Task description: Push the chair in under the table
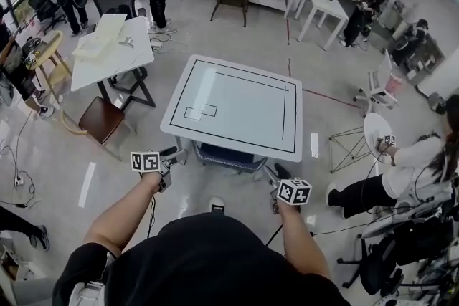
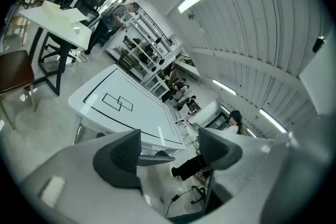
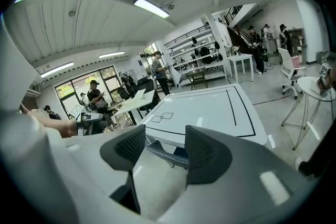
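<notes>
The white table (image 1: 237, 107) with black lines on its top stands in front of me. A dark chair (image 1: 228, 156) with a blue seat sits tucked under the table's near edge, and only its back and seat edge show. My left gripper (image 1: 176, 155) is open and empty, just left of the chair back. On the chair's right, my right gripper (image 1: 276, 173) is also open with a narrower gap and holds nothing. In the left gripper view the chair back (image 2: 155, 157) shows beyond the gripper (image 2: 169, 144), apart from it. The right gripper view shows the chair back (image 3: 167, 153) under the table (image 3: 210, 107), beyond the gripper (image 3: 165, 144).
A second white table (image 1: 107, 46) with papers and a brown chair (image 1: 100, 118) stand to the left. A seated person (image 1: 401, 172) and a small round table (image 1: 376, 132) are at the right. Cables (image 1: 21, 179) lie on the floor. Several people stand at the back.
</notes>
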Available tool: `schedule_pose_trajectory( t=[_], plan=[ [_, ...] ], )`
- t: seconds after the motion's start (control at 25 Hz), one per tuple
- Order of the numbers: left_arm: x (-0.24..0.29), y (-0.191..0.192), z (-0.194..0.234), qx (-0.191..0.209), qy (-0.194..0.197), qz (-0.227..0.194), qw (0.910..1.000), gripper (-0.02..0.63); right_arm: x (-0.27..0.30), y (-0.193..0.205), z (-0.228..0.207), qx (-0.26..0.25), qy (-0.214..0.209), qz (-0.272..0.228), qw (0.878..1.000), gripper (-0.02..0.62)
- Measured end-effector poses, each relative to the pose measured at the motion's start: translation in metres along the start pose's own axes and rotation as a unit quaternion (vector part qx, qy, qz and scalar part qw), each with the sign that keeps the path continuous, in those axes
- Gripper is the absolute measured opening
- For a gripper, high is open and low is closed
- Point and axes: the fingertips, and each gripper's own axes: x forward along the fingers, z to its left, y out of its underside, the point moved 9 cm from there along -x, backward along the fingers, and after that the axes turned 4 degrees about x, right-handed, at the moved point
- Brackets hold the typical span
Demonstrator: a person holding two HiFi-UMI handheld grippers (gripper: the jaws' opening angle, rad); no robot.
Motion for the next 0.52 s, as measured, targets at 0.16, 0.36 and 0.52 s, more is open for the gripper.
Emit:
schedule_pose_trajectory(
  t=[0.16, 0.36, 0.52],
  plan=[
    [-0.011, 0.002, -0.007, 0.003, -0.001, -0.012, 0.9999, 0.463, -0.016, -0.003, 0.003, -0.002, 0.01, -0.016, 1.0, 0.267],
    [-0.025, 0.005, -0.019, 0.02, 0.001, -0.014, 0.9997, 0.462, -0.037, -0.001, 0.012, -0.005, 0.02, -0.034, 0.999, 0.267],
    [-0.035, 0.007, -0.025, 0.023, 0.002, -0.022, 0.9995, 0.462, -0.052, 0.001, 0.02, -0.01, 0.023, -0.047, 0.999, 0.267]
  ],
)
